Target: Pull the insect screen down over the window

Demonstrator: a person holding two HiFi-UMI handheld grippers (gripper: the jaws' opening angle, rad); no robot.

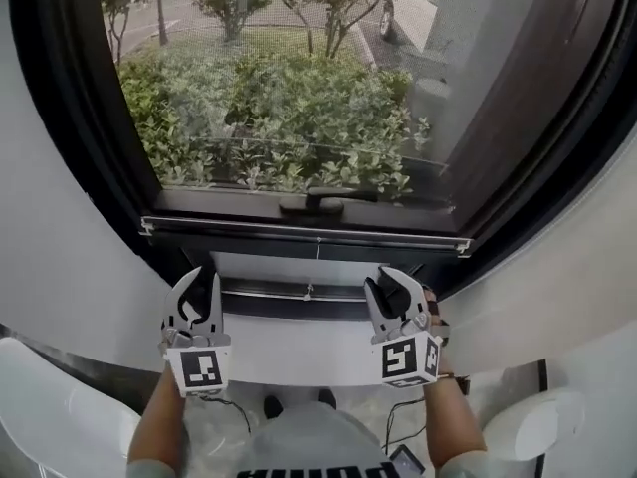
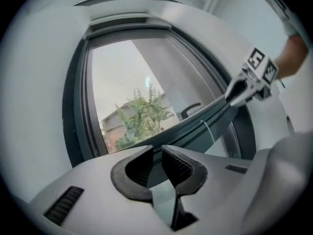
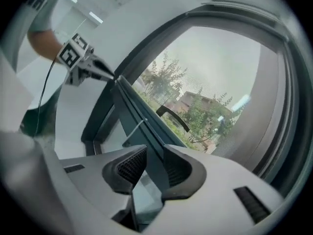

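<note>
The insect screen (image 1: 279, 118) is already low. Its fine mesh covers the glass, and its bottom bar (image 1: 299, 232) lies across the window just below the window handle (image 1: 323, 199), close above the sill (image 1: 289, 267).

We judge that the mesh is thin, soft and easy to tear, so we should not pinch it. The bar is the part to hold. It looks like a stiff, light metal profile with a smooth painted face that may slip between the pads. Such a screen probably runs on a spring roller, so we expect the bar to pull back upwards if it is not latched. We think it is best to hold it near both ends, to keep it level in its side tracks. The thin pull cord (image 1: 316, 267) in the middle is a second place to hold.

The left hand-held gripper (image 2: 156, 158) has its jaws partly apart. The bar runs through the gap, but the pads do not press on it. The right hand-held gripper (image 3: 154, 163) stands wider open around the same bar, and it does not seem to clamp it either.
</note>
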